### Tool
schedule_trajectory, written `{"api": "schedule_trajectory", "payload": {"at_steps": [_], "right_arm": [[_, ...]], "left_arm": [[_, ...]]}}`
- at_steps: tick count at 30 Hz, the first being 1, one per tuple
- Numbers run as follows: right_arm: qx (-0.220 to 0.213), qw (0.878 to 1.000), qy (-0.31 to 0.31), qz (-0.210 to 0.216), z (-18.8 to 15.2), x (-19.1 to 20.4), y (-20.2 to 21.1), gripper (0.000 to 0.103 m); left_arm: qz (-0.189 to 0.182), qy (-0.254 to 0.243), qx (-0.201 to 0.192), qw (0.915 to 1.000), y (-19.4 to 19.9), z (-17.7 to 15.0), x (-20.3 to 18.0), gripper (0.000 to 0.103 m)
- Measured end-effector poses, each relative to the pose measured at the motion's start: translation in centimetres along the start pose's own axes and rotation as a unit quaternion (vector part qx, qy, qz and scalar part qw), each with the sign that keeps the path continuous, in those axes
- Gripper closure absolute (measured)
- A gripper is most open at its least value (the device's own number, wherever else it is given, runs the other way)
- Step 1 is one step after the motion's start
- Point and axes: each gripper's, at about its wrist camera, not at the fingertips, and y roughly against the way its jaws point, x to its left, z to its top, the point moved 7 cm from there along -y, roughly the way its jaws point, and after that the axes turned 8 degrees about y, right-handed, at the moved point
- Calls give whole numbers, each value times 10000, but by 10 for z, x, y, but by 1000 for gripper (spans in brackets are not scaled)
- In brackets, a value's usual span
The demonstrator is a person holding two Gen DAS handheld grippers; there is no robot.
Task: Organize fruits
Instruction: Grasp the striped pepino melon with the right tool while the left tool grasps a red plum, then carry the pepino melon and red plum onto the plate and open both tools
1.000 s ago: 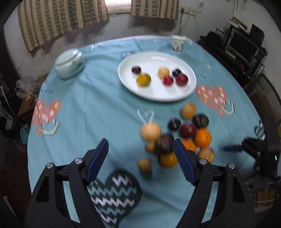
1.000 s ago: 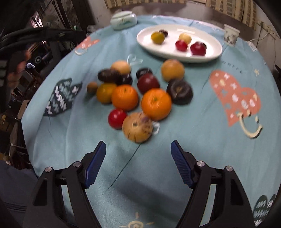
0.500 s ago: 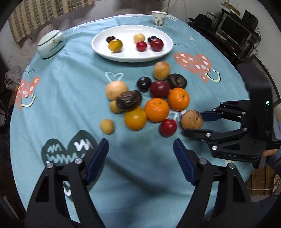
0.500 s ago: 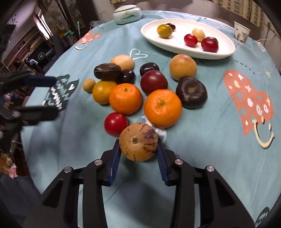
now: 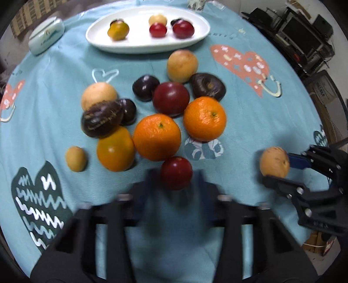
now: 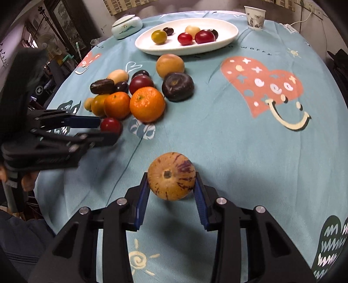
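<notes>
A tan melon streaked with purple (image 6: 171, 176) sits clamped between the blue pads of the right gripper (image 6: 171, 189), clear of the pile and toward the near edge of the round table with its teal cloth (image 6: 239, 139). The left gripper (image 5: 175, 180) is closing its jaws around a small red fruit (image 5: 176, 173), the nearest one of the heap; its fingers are smeared by motion blur, so contact with the pads is hard to make out. Behind that fruit cluster two oranges (image 5: 157, 136), a yellow-orange fruit, dark purple ones and pale round ones. Toward the far edge a white oval plate (image 6: 228, 32) carries six small fruits, some half hidden behind others. A lidded ceramic bowl (image 6: 126, 24) and a paper cup (image 6: 255, 17) stand beside it.
</notes>
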Motion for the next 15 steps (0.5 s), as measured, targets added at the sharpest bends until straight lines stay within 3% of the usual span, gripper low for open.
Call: {"api": "schedule_trajectory", "payload": {"at_steps": [6,15], "right_arm": [[-144,9998,112,83,9,6,6,63],[-596,9976,279,233,46,30,26,63]], "left_arm": [[181,-261,-209,9993,19,-2,-5,74],[287,-396,-1299,9903,102,35,-2,74]]}}
